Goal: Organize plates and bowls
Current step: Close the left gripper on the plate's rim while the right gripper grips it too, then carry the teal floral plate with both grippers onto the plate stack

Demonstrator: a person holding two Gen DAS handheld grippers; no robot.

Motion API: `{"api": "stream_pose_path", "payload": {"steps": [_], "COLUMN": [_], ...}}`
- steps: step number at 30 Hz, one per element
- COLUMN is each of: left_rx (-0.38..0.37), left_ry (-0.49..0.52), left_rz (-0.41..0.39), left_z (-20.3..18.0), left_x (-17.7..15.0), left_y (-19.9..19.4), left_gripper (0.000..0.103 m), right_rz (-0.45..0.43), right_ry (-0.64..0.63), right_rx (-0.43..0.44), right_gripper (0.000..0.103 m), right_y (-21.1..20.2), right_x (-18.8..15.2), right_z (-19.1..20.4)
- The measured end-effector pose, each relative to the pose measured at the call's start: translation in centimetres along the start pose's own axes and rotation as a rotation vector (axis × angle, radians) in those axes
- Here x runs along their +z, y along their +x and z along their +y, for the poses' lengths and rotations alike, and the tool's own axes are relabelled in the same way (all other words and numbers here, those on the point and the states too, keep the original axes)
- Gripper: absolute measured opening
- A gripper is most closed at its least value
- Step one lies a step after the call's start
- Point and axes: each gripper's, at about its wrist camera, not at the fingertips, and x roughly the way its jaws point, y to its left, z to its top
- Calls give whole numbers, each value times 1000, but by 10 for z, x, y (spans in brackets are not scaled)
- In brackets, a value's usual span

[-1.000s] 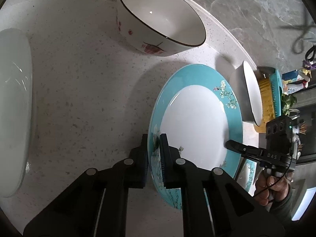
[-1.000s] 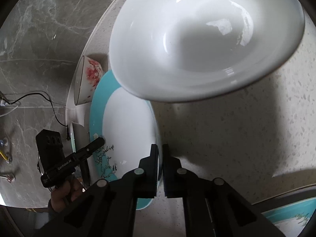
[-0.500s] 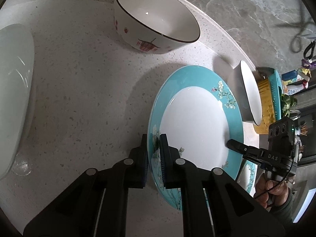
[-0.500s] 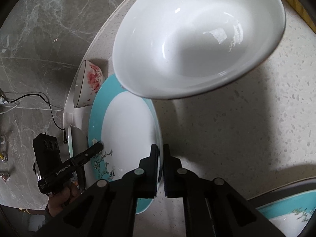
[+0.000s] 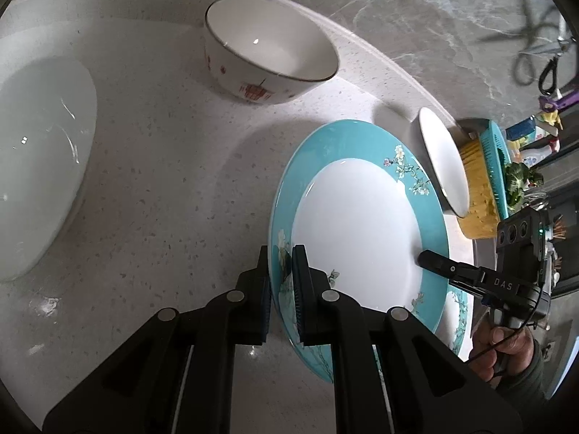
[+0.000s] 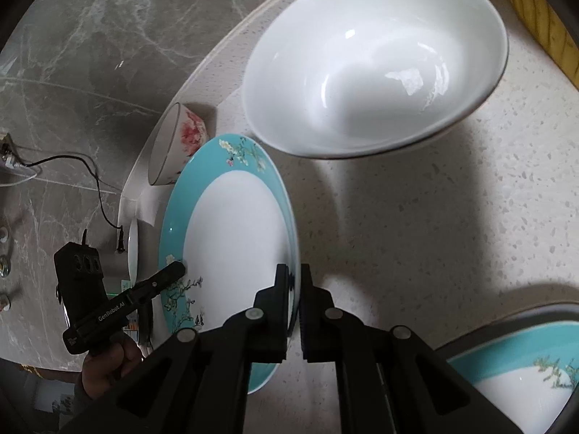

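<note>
A teal-rimmed plate with a white centre and flower print is held above the speckled counter by both grippers. My left gripper is shut on its near rim. My right gripper is shut on the opposite rim of the same plate; it also shows in the left wrist view. A small bowl with red flowers sits behind. A large white bowl sits beside the plate. A second teal plate lies at the lower right.
Another white bowl stands at the counter's edge beside a yellow and teal basket. A large white dish lies at the left. A marble floor lies beyond the rounded counter edge.
Both grippers, still holding the teal plate, have drawn back from the bowls. The bowls now look smaller and farther away. More of the second teal plate shows at the lower right.
</note>
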Motion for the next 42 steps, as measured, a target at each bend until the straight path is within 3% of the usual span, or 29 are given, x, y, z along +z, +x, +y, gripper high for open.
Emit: {"api": "stream_pose_path", "payload": {"steps": [8,17,30,42], "left_rx": [-39,-100,-148,-117], "left_ry": [55,167,277,315], "left_rz": [-28,0,131,170], "left_z": [-27,-90,-164,-189], "left_x": [-17,-51,-109,-131], "left_y": [-36,-55,-5,33], "left_gripper": [8,8,8,9], "right_rz": [-65,-148,-209,-207], "right_ry": [-20,27,196,244], "right_rx": [20,-1,-36,-28], "right_gripper": [7,7,8,8], "right_y": [-43,-108,-158,-168], "right_x": [-19,-63,-128,-145], "right_z": [9,-10,-84,-123]}}
